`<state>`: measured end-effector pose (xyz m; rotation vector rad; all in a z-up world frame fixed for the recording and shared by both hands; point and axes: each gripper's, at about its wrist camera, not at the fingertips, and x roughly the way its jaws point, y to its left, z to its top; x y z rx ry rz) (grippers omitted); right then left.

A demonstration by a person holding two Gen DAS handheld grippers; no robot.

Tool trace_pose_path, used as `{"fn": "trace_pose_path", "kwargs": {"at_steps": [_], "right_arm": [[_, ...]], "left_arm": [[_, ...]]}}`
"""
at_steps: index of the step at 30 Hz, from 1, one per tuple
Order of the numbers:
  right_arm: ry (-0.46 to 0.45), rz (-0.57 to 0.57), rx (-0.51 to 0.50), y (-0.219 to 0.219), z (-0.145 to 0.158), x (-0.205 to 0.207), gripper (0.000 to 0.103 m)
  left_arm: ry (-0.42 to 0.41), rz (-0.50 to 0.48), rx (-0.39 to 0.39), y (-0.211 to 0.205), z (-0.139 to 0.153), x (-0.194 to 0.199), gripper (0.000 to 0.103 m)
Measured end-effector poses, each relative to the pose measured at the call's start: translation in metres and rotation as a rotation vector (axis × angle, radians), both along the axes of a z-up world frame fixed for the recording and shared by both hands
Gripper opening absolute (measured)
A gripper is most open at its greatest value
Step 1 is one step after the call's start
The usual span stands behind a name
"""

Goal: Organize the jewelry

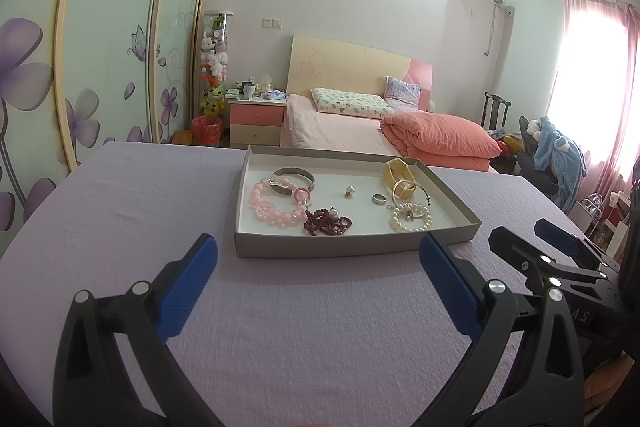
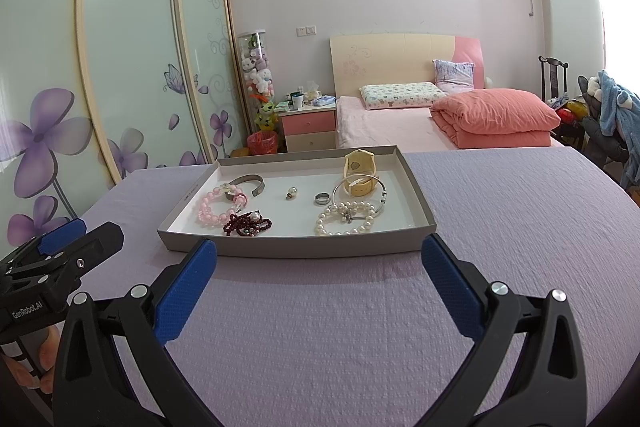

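The jewelry sits in a shallow grey tray (image 1: 352, 247) with a white floor, resting on the lavender cloth (image 1: 120, 195) ahead of you. At the tray's left end a pink bead bracelet (image 1: 272, 207) lies against a grey metal cuff (image 1: 294, 173); just in front of them is a dark red bead strand (image 1: 328, 223). In the middle a small pendant (image 1: 349, 191) and a silver ring (image 1: 378, 199) lie apart from each other. At the right end a yellow watch (image 1: 398, 173) overlaps a thin bangle (image 2: 360, 187), and a white pearl bracelet (image 1: 410, 219) touches the bangle's near side.

Your left gripper (image 1: 318, 283) hovers over the cloth just short of the tray's near wall, its blue pads spread wide and holding nothing. Your right gripper (image 2: 320, 283) hangs likewise released, facing the tray's near wall, empty. Each tool shows at the edge of the other's view, side by side.

Beyond the cloth stand a bed (image 2: 400, 123) with a folded coral quilt (image 2: 496, 119) and a floral wardrobe (image 2: 132, 47).
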<state>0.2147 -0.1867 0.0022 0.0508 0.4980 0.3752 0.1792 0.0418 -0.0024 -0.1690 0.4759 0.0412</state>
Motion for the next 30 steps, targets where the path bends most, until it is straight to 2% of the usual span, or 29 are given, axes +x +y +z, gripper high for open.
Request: {"fn": "trace_pose_path", "kwargs": {"at_steps": [30], "right_arm": [[0.001,0.001,0.002,-0.0014,0.0,0.0009,0.101]], "left_arm": [[0.009,-0.001,0.0,-0.0033,-0.0072,-0.0002,0.099]]}}
